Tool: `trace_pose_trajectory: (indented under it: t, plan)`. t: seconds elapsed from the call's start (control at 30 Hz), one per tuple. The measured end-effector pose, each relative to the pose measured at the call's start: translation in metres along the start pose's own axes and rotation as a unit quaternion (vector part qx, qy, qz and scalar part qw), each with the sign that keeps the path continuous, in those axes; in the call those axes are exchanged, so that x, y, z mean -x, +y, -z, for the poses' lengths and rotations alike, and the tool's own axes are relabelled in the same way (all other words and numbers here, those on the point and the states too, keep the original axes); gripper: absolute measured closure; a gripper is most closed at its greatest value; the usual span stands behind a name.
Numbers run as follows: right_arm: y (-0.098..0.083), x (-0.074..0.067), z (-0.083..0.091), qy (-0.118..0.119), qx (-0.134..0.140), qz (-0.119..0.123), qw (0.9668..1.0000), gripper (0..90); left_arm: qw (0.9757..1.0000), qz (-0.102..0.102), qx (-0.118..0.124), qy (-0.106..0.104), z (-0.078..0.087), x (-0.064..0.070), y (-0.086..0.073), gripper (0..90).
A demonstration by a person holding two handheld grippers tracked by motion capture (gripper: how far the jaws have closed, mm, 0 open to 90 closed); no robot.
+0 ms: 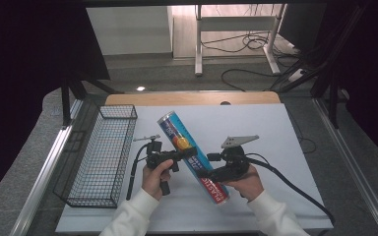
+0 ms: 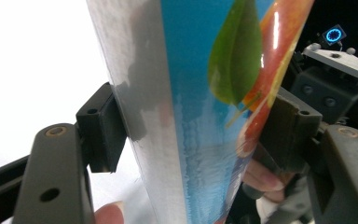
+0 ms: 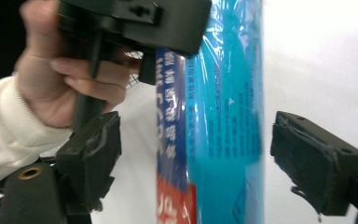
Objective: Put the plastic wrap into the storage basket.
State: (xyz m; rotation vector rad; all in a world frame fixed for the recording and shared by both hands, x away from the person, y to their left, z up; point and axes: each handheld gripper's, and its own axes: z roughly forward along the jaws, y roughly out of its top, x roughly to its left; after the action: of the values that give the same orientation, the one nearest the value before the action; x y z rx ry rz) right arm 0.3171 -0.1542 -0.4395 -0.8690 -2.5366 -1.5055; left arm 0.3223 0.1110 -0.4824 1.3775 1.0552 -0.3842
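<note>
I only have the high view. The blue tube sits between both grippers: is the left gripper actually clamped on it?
Observer: Yes. In the left gripper view, the left gripper has both pads pressed against the blue tube.
Operator: And the right one?
Observer: The right gripper is open; in its own view there is a gap on each side of the tube.
Operator: What is printed where the left gripper holds?
Observer: A green leaf beside a red fruit picture.
</note>
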Motion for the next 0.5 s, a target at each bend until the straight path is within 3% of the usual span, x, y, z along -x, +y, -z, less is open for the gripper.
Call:
trace_pose_trajectory:
  t: [0.23,0.37,0.5]
  plan:
    - [-0.004,0.004,0.026,-0.014,0.012,0.005,0.9998,12.8,0.9999,0.004,0.013,-0.010,0.016,0.000,0.006,32.0]
    - [-0.016,0.018,0.042,-0.045,0.016,-0.002,0.9989,12.7,0.9997,0.005,0.022,-0.007,0.027,0.000,0.009,32.1]
    - [-0.026,0.025,0.047,-0.069,0.005,0.004,0.9976,12.7,0.9996,-0.017,0.022,0.012,0.038,0.004,0.014,32.1]
